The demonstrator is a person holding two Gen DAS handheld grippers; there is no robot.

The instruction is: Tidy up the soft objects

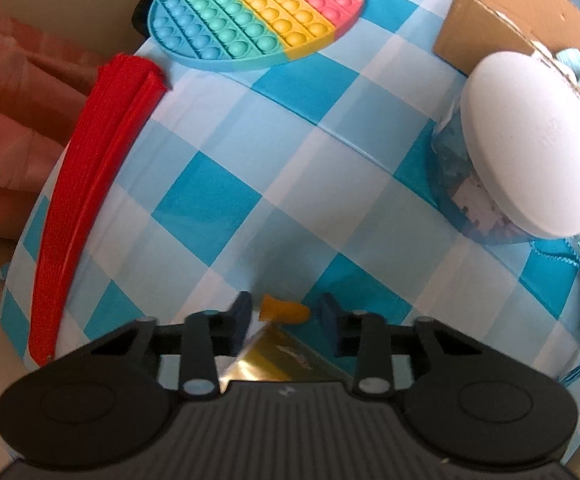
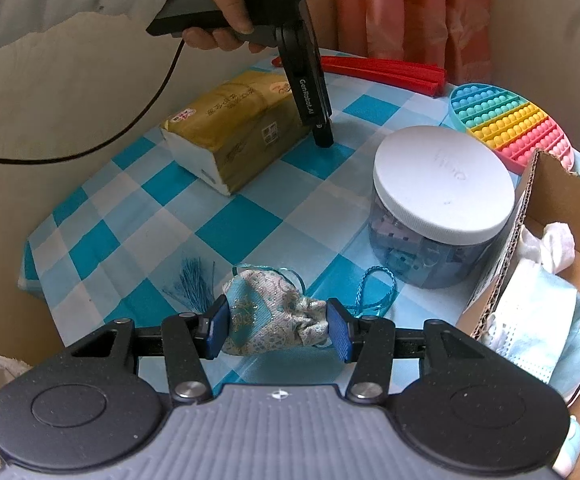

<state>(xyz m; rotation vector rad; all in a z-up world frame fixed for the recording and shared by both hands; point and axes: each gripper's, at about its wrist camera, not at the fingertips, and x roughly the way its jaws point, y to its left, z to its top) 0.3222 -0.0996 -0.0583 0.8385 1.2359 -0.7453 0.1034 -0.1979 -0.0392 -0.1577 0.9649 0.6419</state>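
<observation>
Brocade, pale blue and silver, fills the gap in the right gripper: its fingers are clamped on a small drawstring pouch, which lies crosswise between them with its gathered neck against the right-hand pad. Its tassel and cord trail onto the checked tabletop at lower centre of the right wrist view.

Just right of those fingers, in the lower right of the frame, stands an open cardboard box with face masks already in it. A white-lidded jar sits beside the box, above the pouch. I'd judge the pouch goes into the box, so the move is a short swing to the right, and this hand is far nearer than the other.

At upper centre, the left gripper points steeply down at the far end of a yellow tissue pack. Its fingers are drawn in close; whether they pinch the wrapper I cannot tell.
</observation>
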